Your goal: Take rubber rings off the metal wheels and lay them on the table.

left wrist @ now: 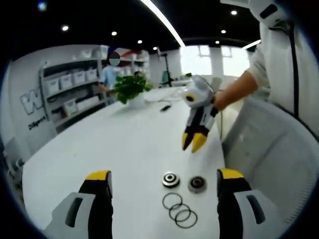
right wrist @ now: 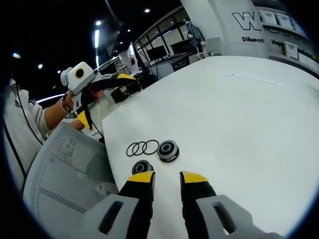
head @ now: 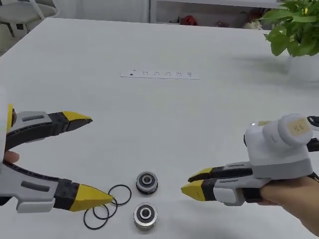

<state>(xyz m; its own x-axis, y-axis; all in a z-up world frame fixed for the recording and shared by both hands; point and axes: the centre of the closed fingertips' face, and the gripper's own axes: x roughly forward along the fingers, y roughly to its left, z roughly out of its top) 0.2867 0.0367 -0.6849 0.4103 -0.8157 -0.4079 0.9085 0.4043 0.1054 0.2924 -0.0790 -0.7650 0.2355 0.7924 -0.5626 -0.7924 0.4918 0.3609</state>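
Clearly, left gripper gapes wide, empty — right gripper stands narrowly parted, gripping nothing.

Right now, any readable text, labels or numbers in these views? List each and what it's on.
"Diligent": on the wall, under the large letters; also readable in the left gripper view.
"W": first of those large letters, outlined, on that wall; rest unclear.
Sticker on the right hand-held gripper: blurred, unreadable.
Marks on the white strip on the table: too small to read.
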